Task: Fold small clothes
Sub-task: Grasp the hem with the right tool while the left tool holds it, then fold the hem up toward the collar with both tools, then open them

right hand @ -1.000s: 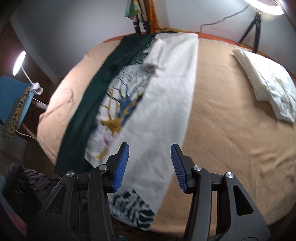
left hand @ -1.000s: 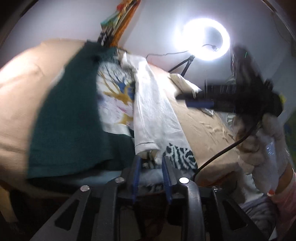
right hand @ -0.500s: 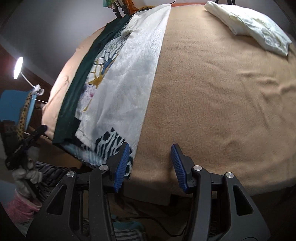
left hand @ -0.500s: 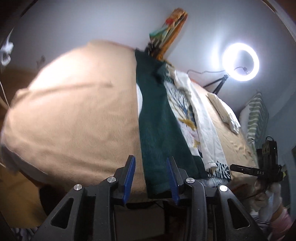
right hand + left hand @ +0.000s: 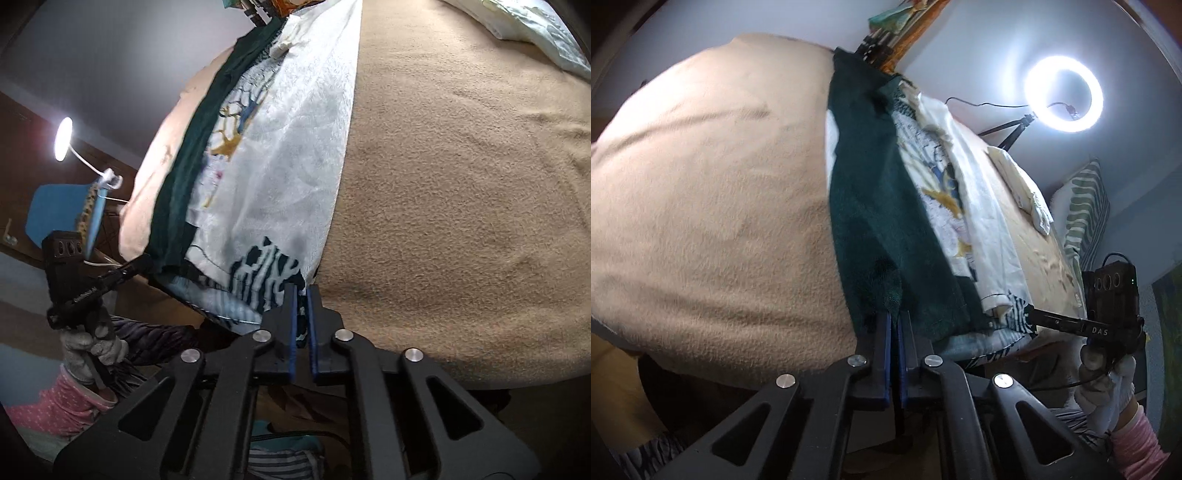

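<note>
Several clothes lie overlapped in a strip on the beige bed: a dark green cloth [image 5: 871,206], a tree-print garment [image 5: 942,184], a white garment [image 5: 982,229] and a black-and-white zebra-print piece [image 5: 266,269] at the near end. My left gripper [image 5: 894,317] is at the bed's near edge, its jaws closing and pressed on the green cloth's hem. My right gripper [image 5: 301,295] has its jaws closing too, pinching the zebra-print piece's near corner beside the white garment [image 5: 295,147]. Each view shows the other gripper [image 5: 1032,314] [image 5: 142,262] in a gloved hand.
The beige blanket [image 5: 461,184] covers the whole bed, bare on both sides of the strip. A folded cream cloth [image 5: 1023,184] lies at the far right. A ring light [image 5: 1063,94], a striped pillow [image 5: 1086,210], a desk lamp [image 5: 63,138] and a blue chair [image 5: 55,206] stand around the bed.
Both grippers were open over the clothes. They have come down to the bed's near edge and shut, the left on the green hem, the right on the zebra-print corner.
</note>
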The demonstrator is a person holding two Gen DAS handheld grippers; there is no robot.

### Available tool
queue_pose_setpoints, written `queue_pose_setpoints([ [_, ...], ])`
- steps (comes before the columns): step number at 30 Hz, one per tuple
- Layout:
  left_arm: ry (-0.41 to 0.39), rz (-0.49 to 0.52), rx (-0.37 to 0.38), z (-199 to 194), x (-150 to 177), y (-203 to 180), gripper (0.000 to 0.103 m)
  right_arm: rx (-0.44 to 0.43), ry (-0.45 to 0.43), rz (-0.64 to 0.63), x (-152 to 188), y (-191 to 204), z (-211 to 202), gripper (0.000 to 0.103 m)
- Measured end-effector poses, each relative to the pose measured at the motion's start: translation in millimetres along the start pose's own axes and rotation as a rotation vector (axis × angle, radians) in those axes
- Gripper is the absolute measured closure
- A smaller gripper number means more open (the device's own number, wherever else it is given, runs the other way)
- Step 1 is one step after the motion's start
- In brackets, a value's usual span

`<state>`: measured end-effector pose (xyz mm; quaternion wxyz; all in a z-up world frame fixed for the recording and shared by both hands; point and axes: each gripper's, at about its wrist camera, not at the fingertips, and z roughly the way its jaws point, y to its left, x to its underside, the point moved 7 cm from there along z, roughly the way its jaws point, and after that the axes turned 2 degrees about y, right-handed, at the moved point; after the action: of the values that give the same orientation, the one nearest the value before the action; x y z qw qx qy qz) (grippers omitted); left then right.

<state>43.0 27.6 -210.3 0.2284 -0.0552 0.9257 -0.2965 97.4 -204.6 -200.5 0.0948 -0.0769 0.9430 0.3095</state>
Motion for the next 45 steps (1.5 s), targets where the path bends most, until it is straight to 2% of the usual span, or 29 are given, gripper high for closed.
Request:
queue_pose_setpoints([
  [5,-0.032,0.027,0.018,-16,-9,-11,0.103,-0.11,-0.072,0.05,-6,5,-22,0.099],
  [10,-0.014,0.011,0.025,-14,-16,-8,0.103,-0.113,-0.069,0.071,-15,4,-18,0.1],
  [16,-0.055,0.035,0.03,-25,-45,-16,0.103,-0.132,-0.124,0.059,-41,7,-36,0.1],
  [23,-0.095,0.036,0.02,-28,-87,-17,0.103,-0.116,-0.183,0.089,-85,2,-44,0.1],
  [29,-0.096,0.025,0.005,-18,-120,-12,0.103,-0.08,-0.192,0.089,-115,0,-39,0.1],
  [45,-0.072,0.006,-0.085,39,-200,16,0.103,-0.009,-0.2,0.145,-202,-31,8,0.1],
])
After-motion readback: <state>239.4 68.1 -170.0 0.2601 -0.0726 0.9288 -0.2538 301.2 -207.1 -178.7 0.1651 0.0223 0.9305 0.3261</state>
